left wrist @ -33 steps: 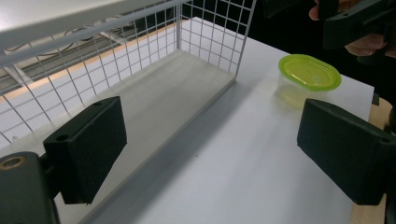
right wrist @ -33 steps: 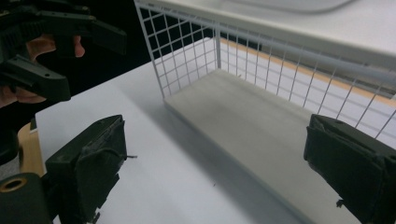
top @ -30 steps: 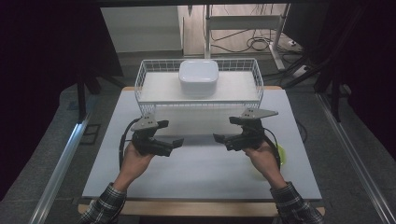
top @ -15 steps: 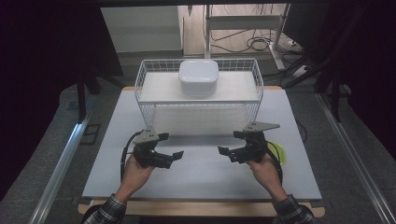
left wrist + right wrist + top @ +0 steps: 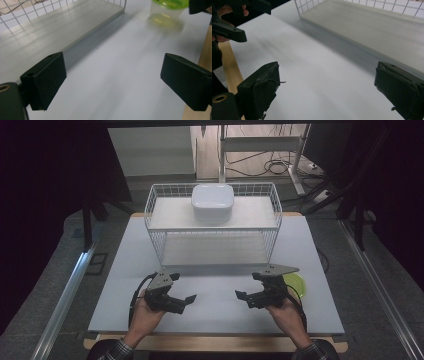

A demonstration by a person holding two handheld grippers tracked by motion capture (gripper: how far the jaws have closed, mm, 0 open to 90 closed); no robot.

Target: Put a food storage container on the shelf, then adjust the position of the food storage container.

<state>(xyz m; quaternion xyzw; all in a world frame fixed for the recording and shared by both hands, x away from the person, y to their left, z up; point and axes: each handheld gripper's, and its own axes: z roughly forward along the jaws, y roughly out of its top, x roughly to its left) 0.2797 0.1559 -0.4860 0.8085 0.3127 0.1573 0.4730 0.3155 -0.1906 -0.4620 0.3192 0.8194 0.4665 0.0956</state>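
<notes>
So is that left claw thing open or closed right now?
Open. The left gripper has its two black jaws standing wide apart with only bare white table between them, and nothing is held.

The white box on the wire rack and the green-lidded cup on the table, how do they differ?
The white box is opaque, squarish with rounded corners, and sits up on the wire rack; the green-lidded cup is round, see-through with a bright green lid, and stands low on the table beside the right gripper. The box looks larger. Neither is held.

White table [image 5: 320,270], wood-edged at its near side. Wire rack [image 5: 212,227] stands on it at 12 o'clock, a white lidded box [image 5: 212,202] on its upper shelf. Green-lidded container [image 5: 295,282] at 4 o'clock.
</notes>
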